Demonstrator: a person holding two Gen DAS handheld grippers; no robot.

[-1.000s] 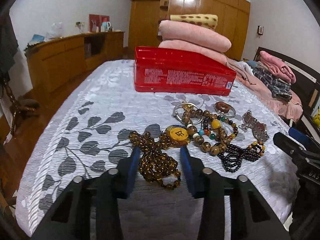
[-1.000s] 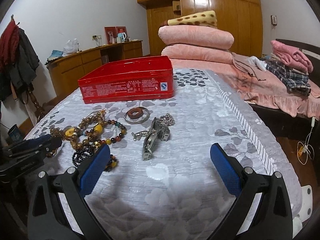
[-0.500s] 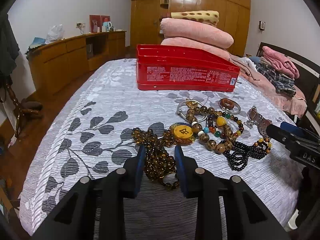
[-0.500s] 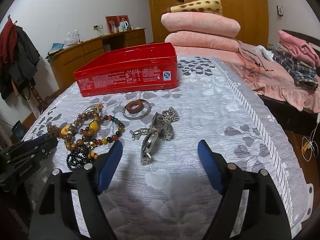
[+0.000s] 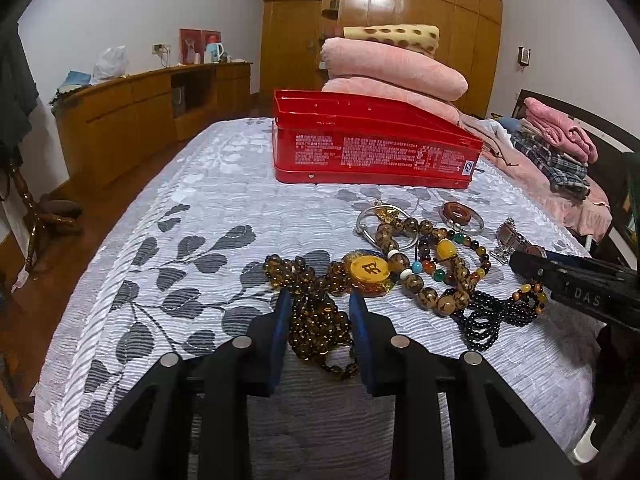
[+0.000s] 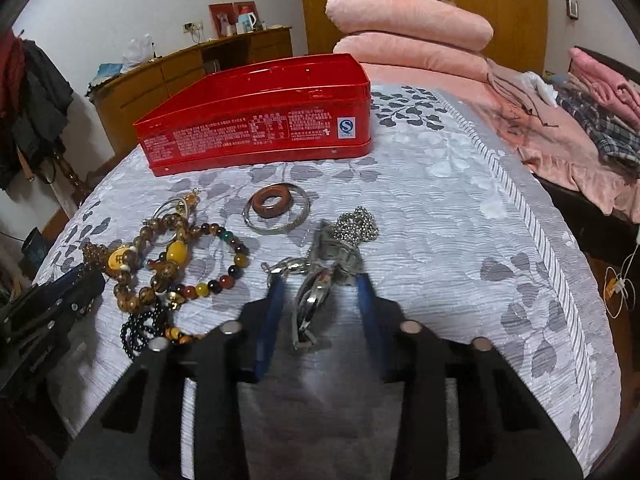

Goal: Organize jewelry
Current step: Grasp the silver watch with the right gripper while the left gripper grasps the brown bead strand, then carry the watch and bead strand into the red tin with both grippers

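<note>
The left gripper (image 5: 320, 312) is pinching the amber bead strand (image 5: 316, 320) between narrowed pads, the right gripper (image 6: 320, 292) is just closing around the metal watch (image 6: 320, 284), pads beside it, and the red tin (image 5: 372, 152) is sitting at twelve o'clock on the bedspread (image 5: 200, 220).

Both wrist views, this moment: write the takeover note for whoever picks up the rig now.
Left gripper: jaws set around the brown bead strand; contact unclear.
Right gripper: jaws have just been closing around the metal watch, not clearly gripping.
Both pieces and the other jewelry lie on the bedspread.
Red tin stands open behind them.
Done: nothing visibly stowed.
Left: every piece.
</note>
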